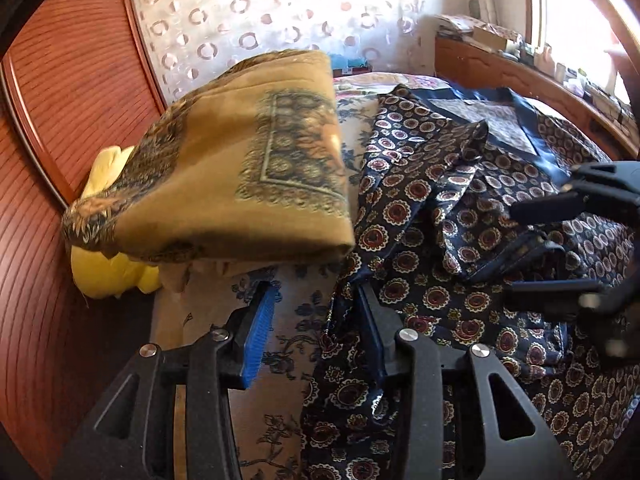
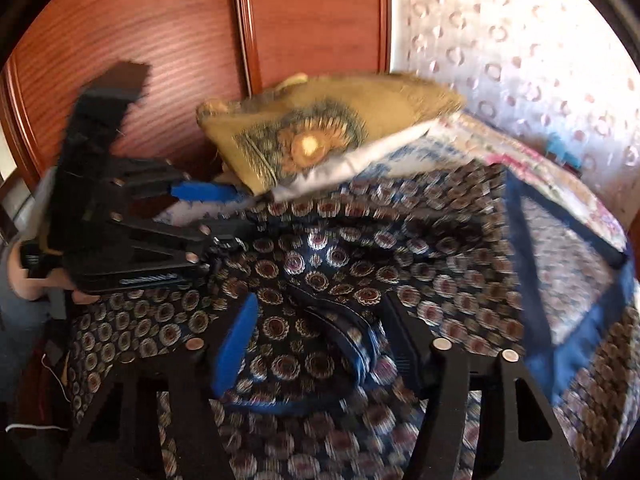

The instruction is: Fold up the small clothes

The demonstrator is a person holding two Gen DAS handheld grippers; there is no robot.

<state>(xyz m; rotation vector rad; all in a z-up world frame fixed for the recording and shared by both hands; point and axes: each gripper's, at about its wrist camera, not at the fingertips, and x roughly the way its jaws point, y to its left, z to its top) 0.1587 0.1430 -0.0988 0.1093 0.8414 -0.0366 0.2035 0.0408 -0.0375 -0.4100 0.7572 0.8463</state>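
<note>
**Both grippers down on the dark scarf, and a folded stack sitting close by**

Here we are at the bed, and the dark patterned scarf is spread loose and rumpled across it, one flap lying doubled over the middle. The left gripper is at the scarf's near edge with its fingers spread apart, nothing caught between them. One blue pad sits over the bedcover, the other just at the cloth. The right gripper hovers over a dark hem, fingers likewise wide and empty.

The risk, I'd say, is that slippery-looking fabric: pinch a single layer and the fold may skew, or the hem may slide out. The left fingers might also nip the bedcover along with the scarf.

Just beside the work lies a folded tan scarf, with something yellow under it. A wide sweep could knock that stack askew. The wooden wardrobe stands close on the left, the curtain behind, and a cluttered headboard shelf far off.
</note>
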